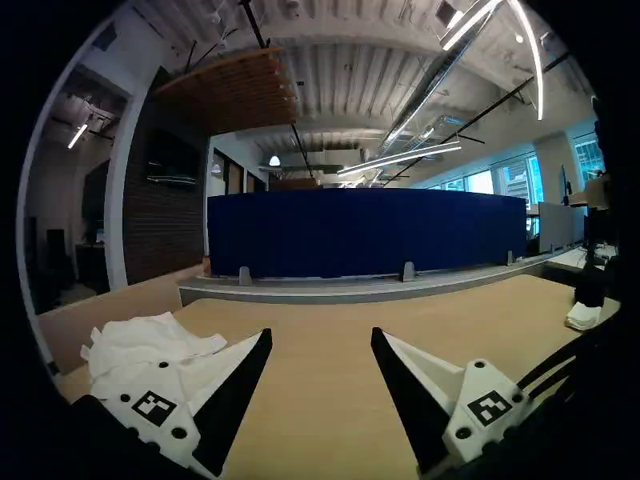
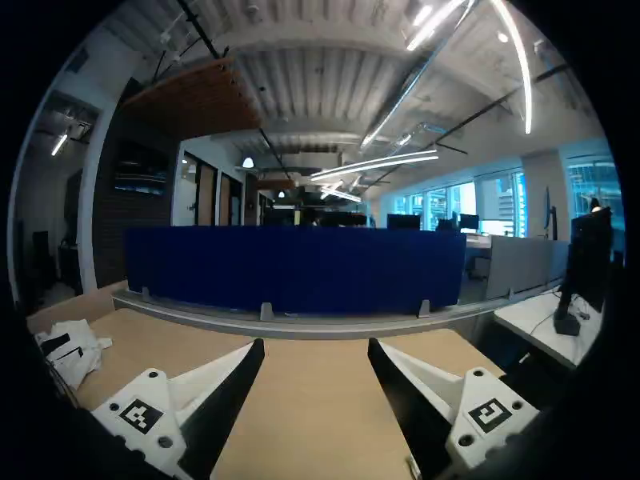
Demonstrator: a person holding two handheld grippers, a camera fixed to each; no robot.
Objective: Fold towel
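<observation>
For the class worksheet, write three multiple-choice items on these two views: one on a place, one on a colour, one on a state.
1. In the left gripper view, where does the white towel lie?
A. Crumpled on the table, to the left of the left hand-held gripper
B. Folded on a chair
C. Pinched between the two fingers

2. What colour is the partition behind the table?
A. Red
B. Blue
C. Green

3. How does the left hand-held gripper stand?
A. Shut on the towel
B. Shut on nothing
C. Open, holding nothing

Answers: 1 A, the towel sits bunched on the wood beside the left finger; 2 B, the long screen is deep blue; 3 C, bare table shows between the spread fingers.
</observation>
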